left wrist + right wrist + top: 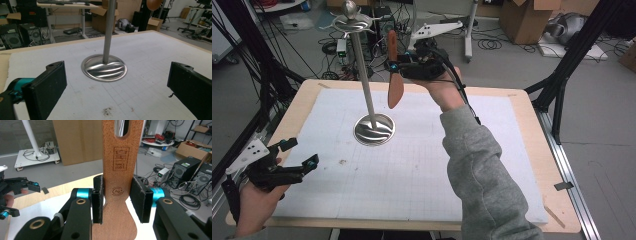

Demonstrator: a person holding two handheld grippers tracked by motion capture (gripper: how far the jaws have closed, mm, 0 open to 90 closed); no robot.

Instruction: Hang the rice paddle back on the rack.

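Right gripper [395, 66] is clamped on a wooden spatula [395, 82], held up in the air over the far side of the desk [532, 165], just right of the metal stand [373, 129]. In the right gripper view the pads [98, 198] press on the two edges of the handle where it necks in above the blade; the slotted hanging hole [122, 127] points up, away from the camera. In the high view the spatula hangs about upright, blade down, near the stand's pole but apart from it.

Handling, my read:
- Wood, so stiff and light. No flex, no crush risk at this grip force.
- Smooth finished faces, and it's pinched edge to edge on a narrow section: it could pivot or slip in the pads if bumped.
- Current hold sits near the balance point, which is good. The waist also gives the pads a shoulder to seat against.
- The slot at the handle end looks meant for a hook on the stand's top; it needs clean alignment, since the steel hooks won't give.

Left gripper [297, 150] rests low at the near-left corner of the desk, jaws wide apart, nothing between them.
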